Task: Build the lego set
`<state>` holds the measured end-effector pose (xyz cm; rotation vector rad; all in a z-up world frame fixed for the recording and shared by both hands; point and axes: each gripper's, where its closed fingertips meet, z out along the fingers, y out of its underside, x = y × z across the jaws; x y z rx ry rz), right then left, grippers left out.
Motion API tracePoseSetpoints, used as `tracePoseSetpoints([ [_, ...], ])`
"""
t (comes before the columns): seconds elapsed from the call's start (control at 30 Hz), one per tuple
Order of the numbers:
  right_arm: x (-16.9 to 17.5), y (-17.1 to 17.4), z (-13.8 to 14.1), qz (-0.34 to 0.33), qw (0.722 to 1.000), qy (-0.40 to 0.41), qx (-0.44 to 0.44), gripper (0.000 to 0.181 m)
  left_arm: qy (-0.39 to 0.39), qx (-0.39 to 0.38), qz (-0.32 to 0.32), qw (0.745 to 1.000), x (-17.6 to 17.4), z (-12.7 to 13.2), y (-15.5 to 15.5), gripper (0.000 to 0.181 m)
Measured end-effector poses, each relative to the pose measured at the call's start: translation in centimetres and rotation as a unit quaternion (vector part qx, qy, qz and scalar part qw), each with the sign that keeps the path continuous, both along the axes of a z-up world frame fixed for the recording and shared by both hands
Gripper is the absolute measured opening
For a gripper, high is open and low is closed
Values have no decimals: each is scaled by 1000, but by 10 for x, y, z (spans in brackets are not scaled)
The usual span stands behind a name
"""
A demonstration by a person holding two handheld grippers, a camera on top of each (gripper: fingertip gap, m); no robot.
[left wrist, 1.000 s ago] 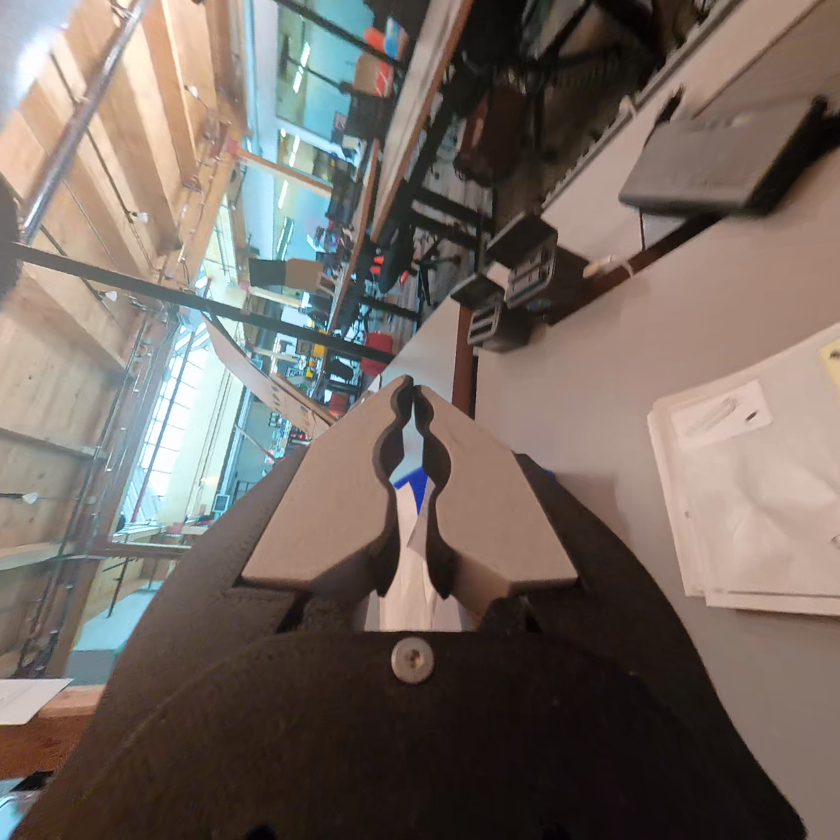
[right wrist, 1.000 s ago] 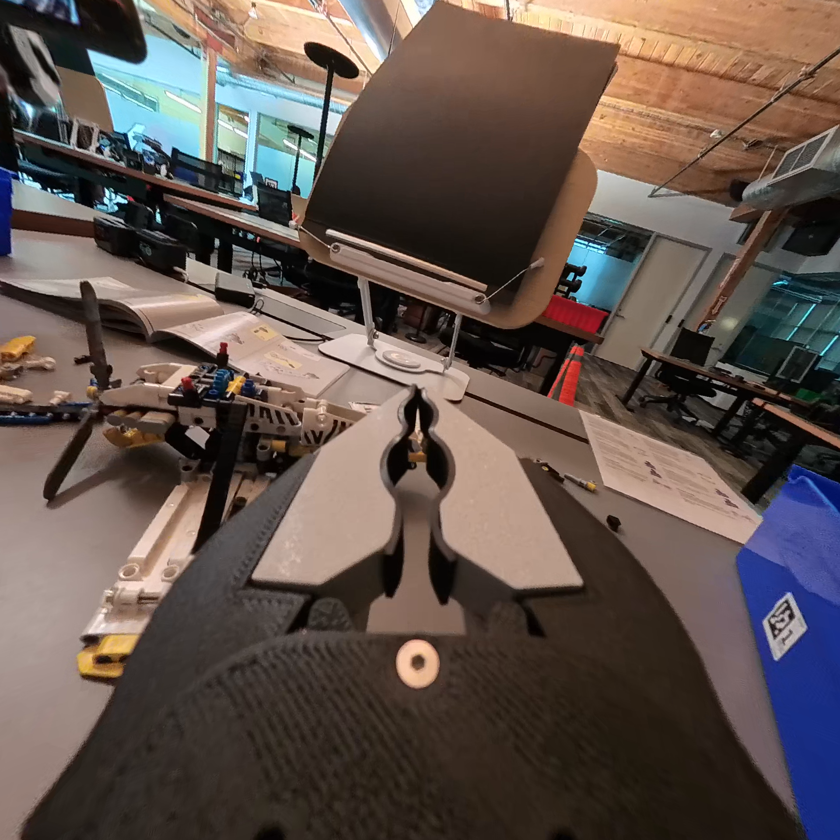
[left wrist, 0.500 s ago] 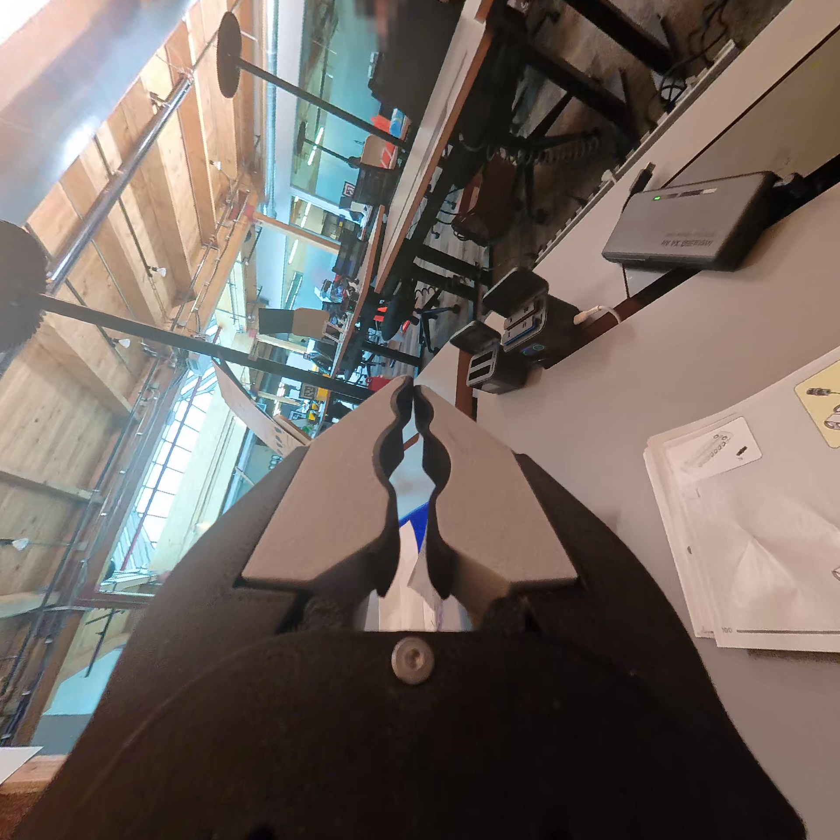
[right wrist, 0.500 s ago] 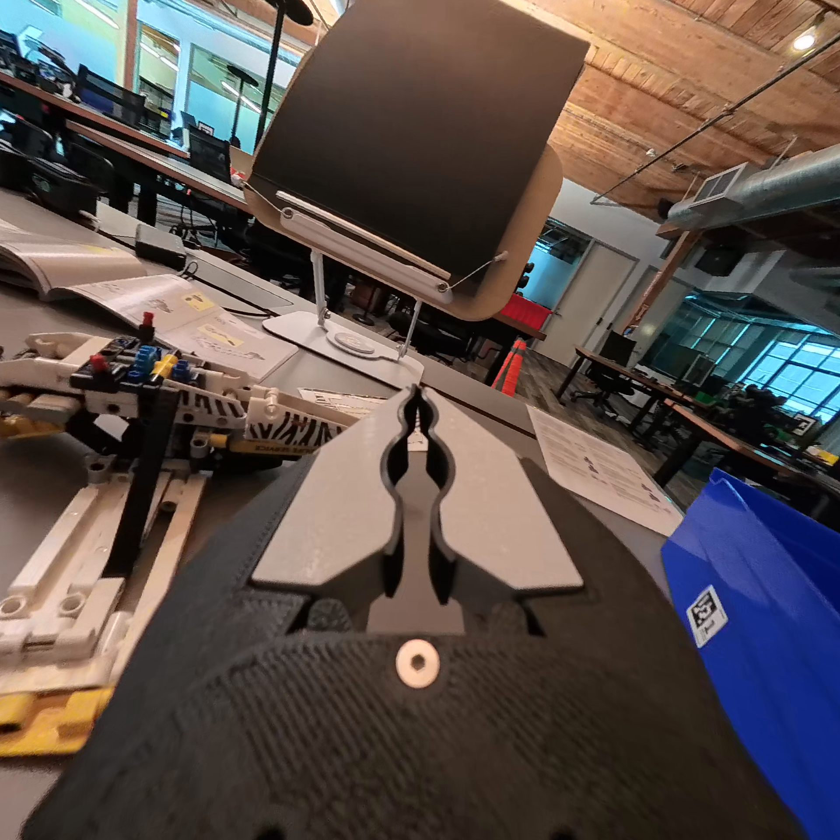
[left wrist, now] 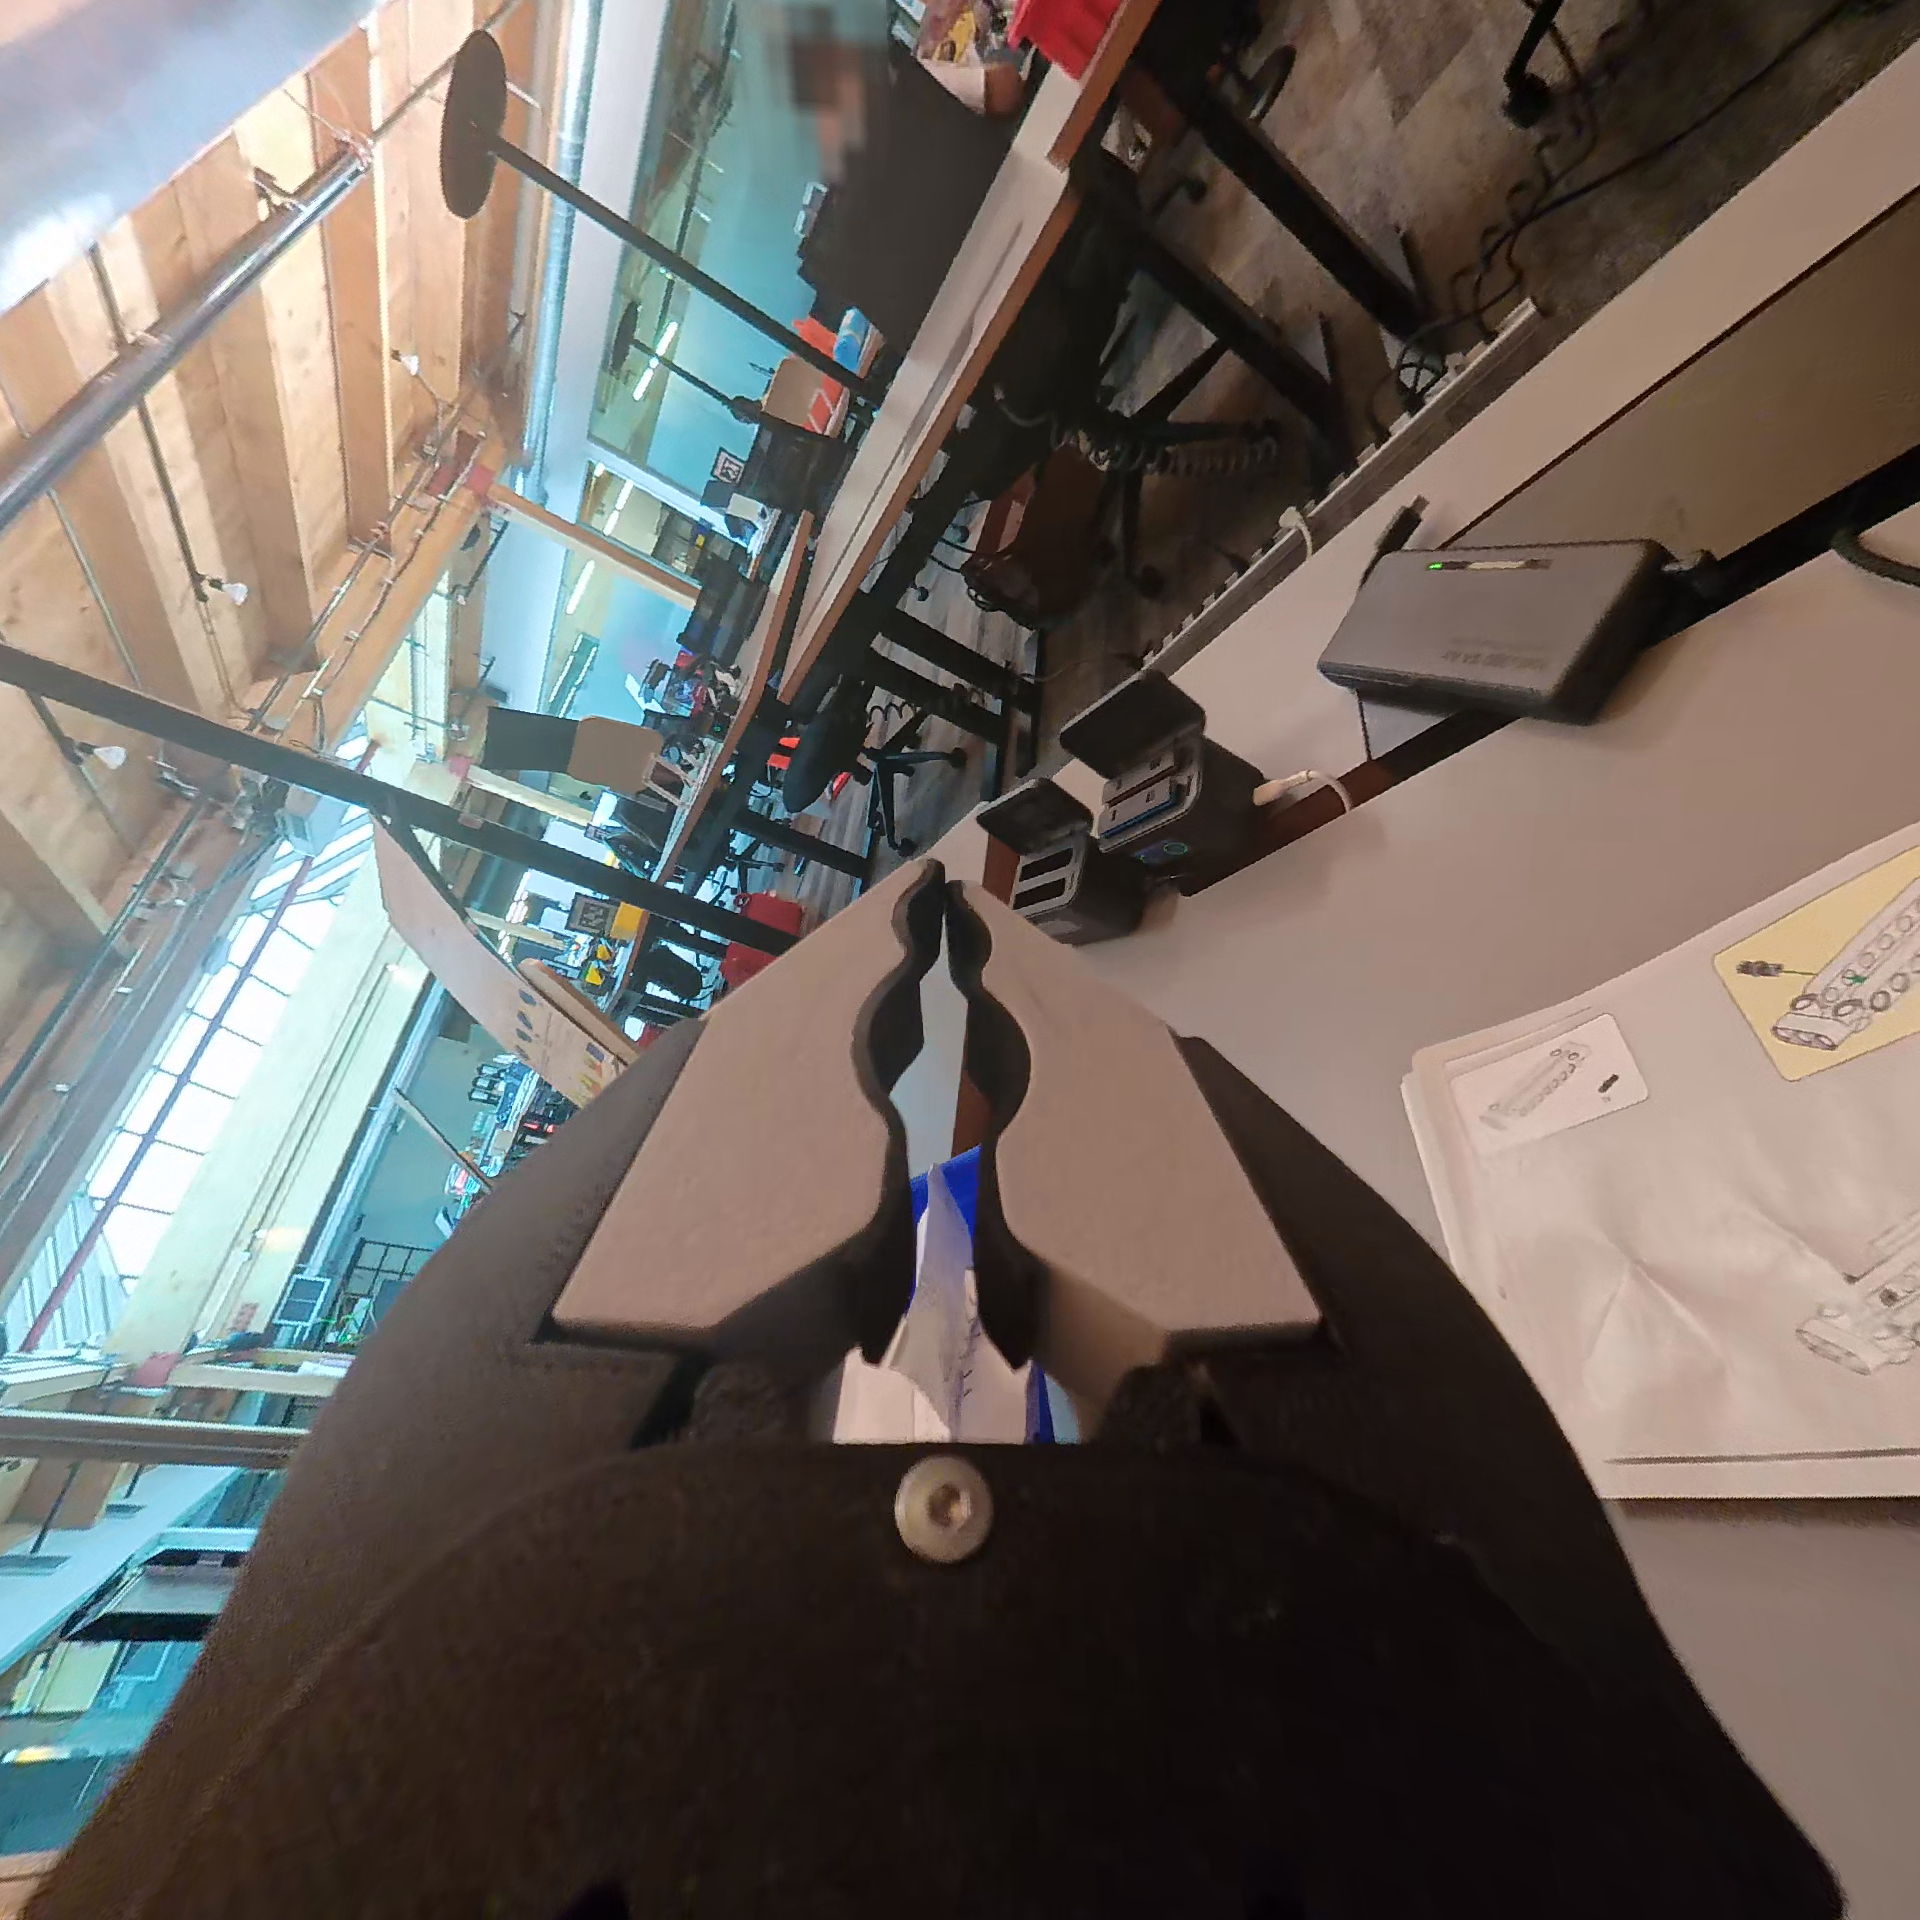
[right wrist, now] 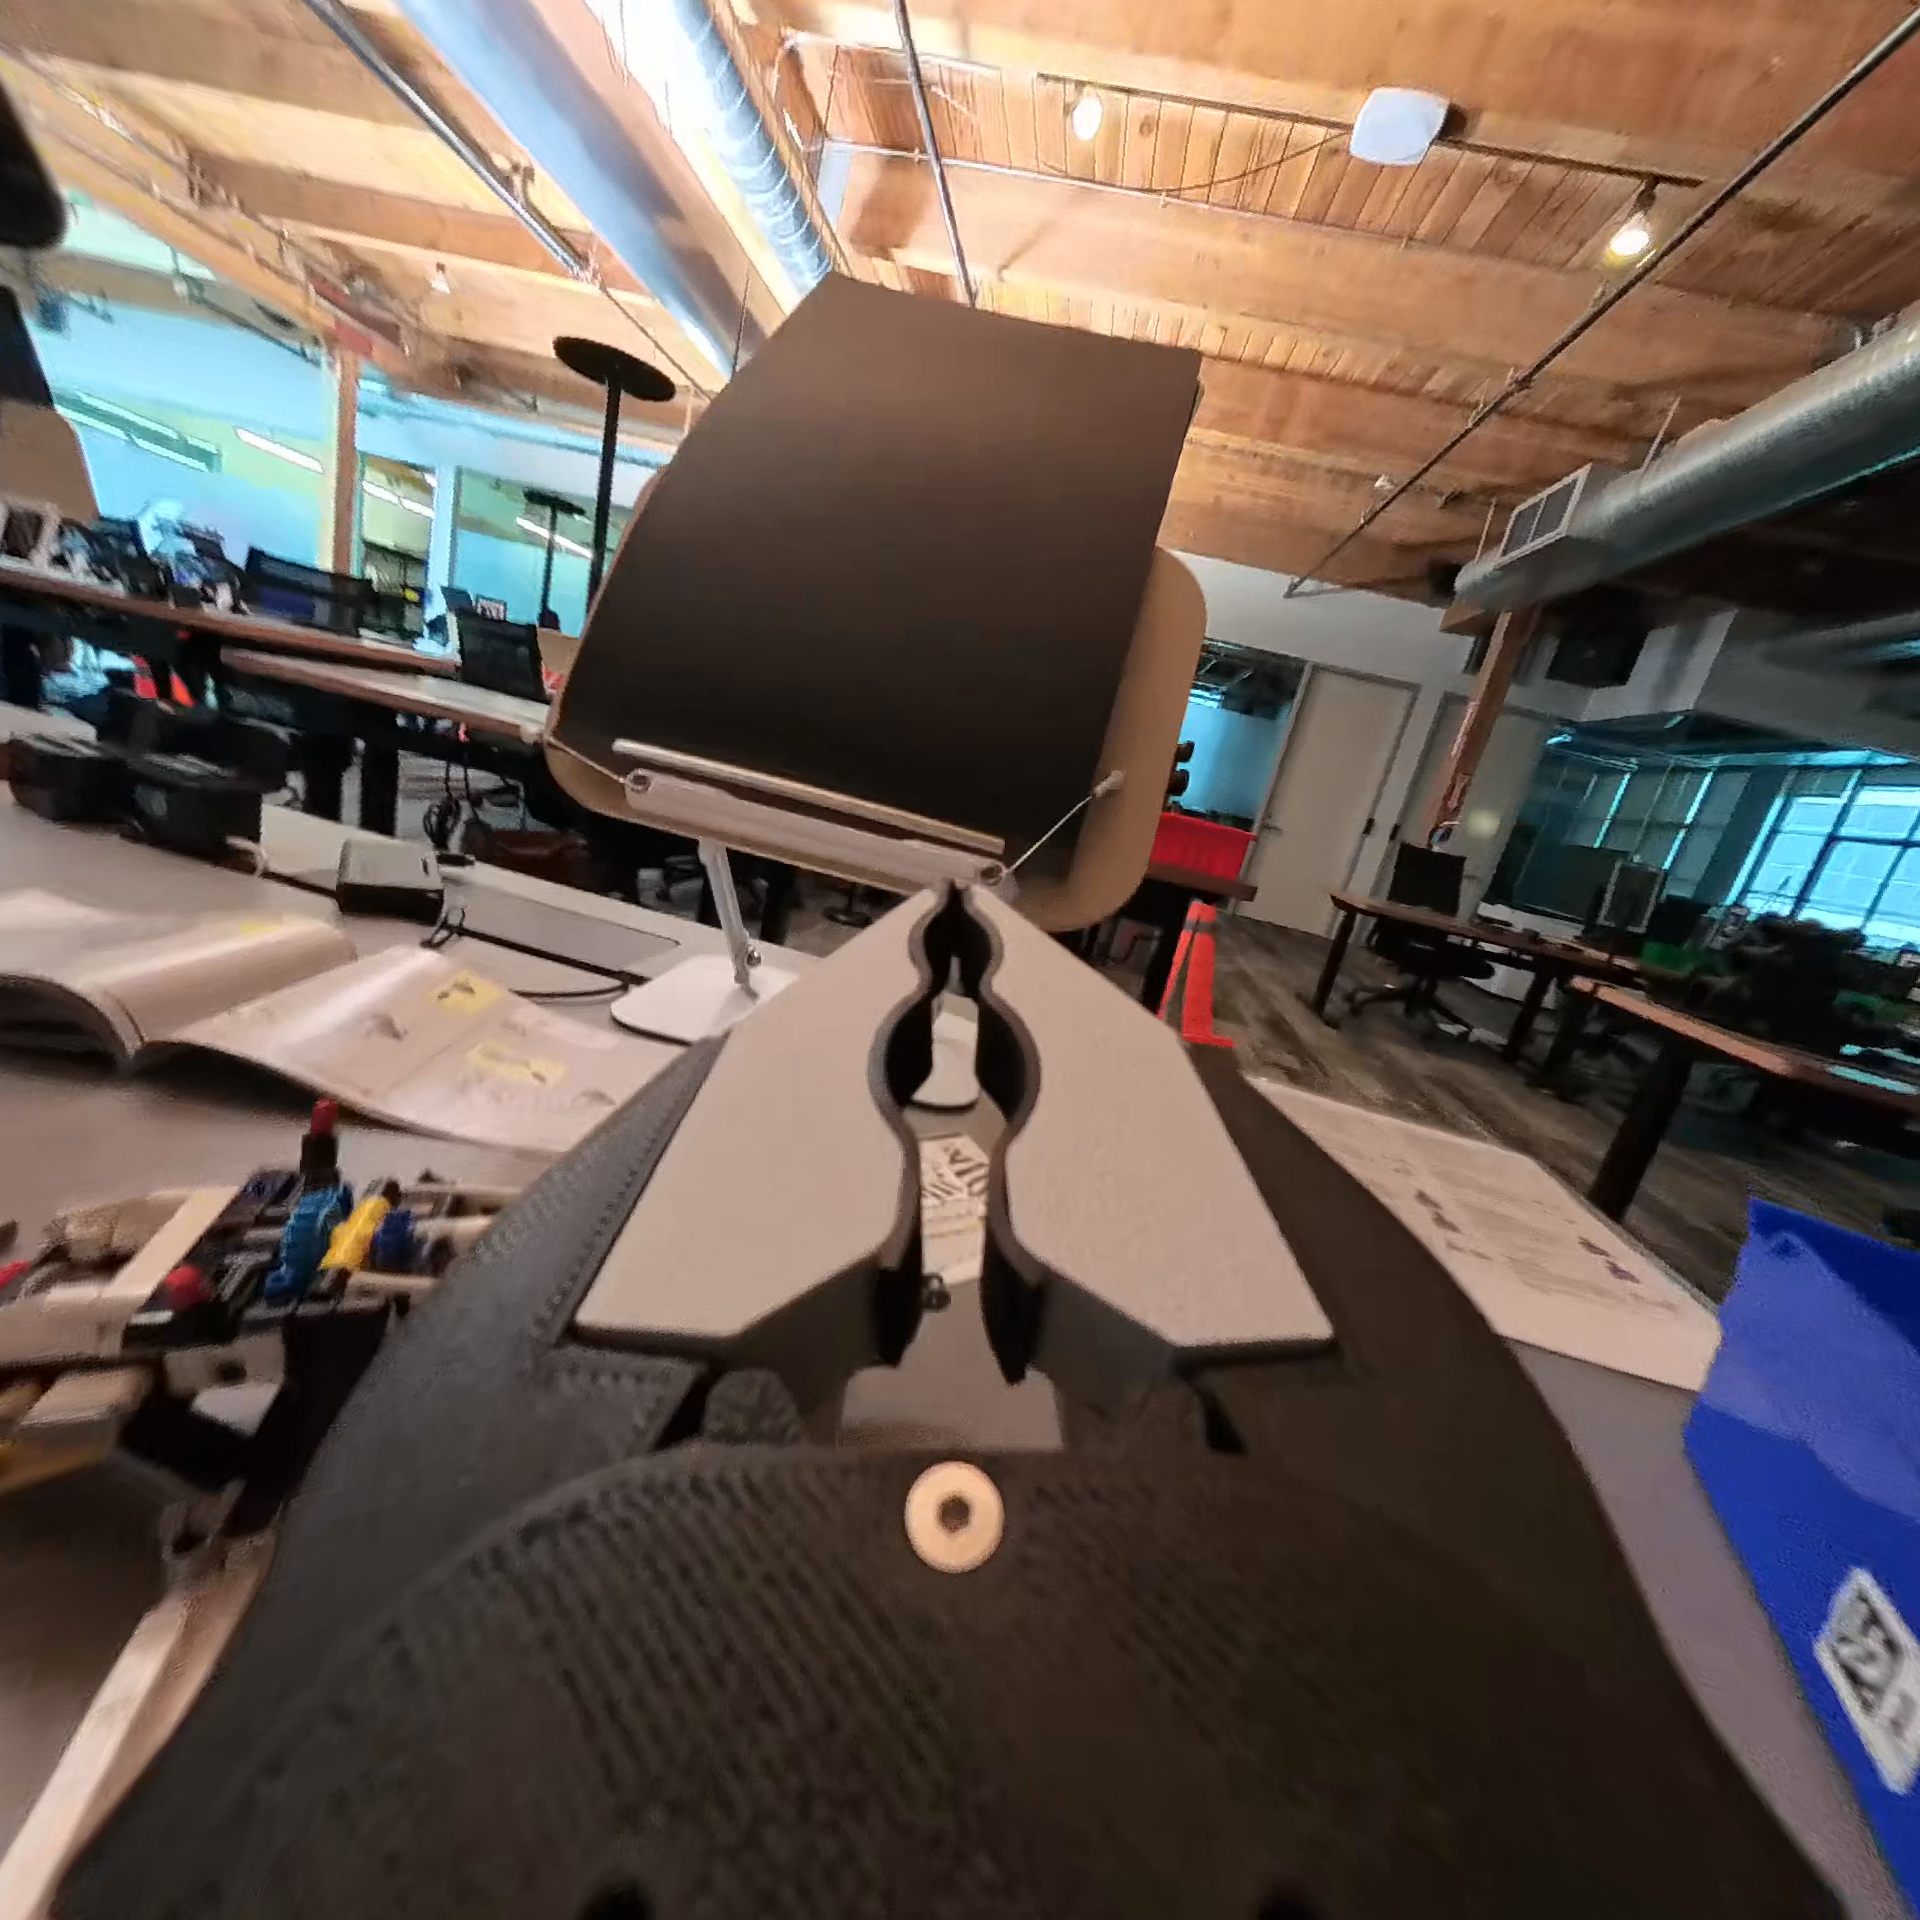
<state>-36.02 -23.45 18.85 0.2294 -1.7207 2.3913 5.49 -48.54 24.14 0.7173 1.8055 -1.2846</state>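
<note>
The partly built lego model [right wrist: 208,1278], white with black, blue, yellow and red pieces, lies on the grey table [right wrist: 83,1132] at the lower left of the right wrist view. My right gripper [right wrist: 951,899] is shut and empty, held above the table just right of the model. A zebra-patterned sticker sheet [right wrist: 951,1184] shows through the gap between its fingers. My left gripper [left wrist: 940,904] is shut and empty, rolled on its side and pointing past the table edge. The open instruction booklet [left wrist: 1662,1195] lies to its right and also shows in the right wrist view [right wrist: 312,1008].
A book stand with a black board [right wrist: 883,623] stands behind the model. A blue bin [right wrist: 1829,1455] is at the right, with a printed sheet [right wrist: 1486,1247] beside it. A grey box [left wrist: 1496,634] and dark chargers [left wrist: 1122,831] sit at the table's far edge.
My right gripper has swung right and nearer the table, so the model has slid to the left edge of its view. My left gripper has tilted, bringing more of the booklet into view.
</note>
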Motion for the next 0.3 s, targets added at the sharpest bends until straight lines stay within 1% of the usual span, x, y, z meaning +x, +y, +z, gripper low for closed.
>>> tracePoseSetpoints([
  [0.07,-5,-9,-4,7,1000,-27,6,0,5,-3,6,1000,7,3,-1,0],
  [0.17,-14,-14,-23,11,998,-50,37,0,20,-7,11,1000,14,7,-1,0],
  [0.23,-21,-14,-26,2,998,-56,39,0,21,-9,14,1000,18,8,0,0],
  [0.3,-22,-14,-27,9,997,-73,38,0,20,-11,17,1000,20,9,0,0],
])
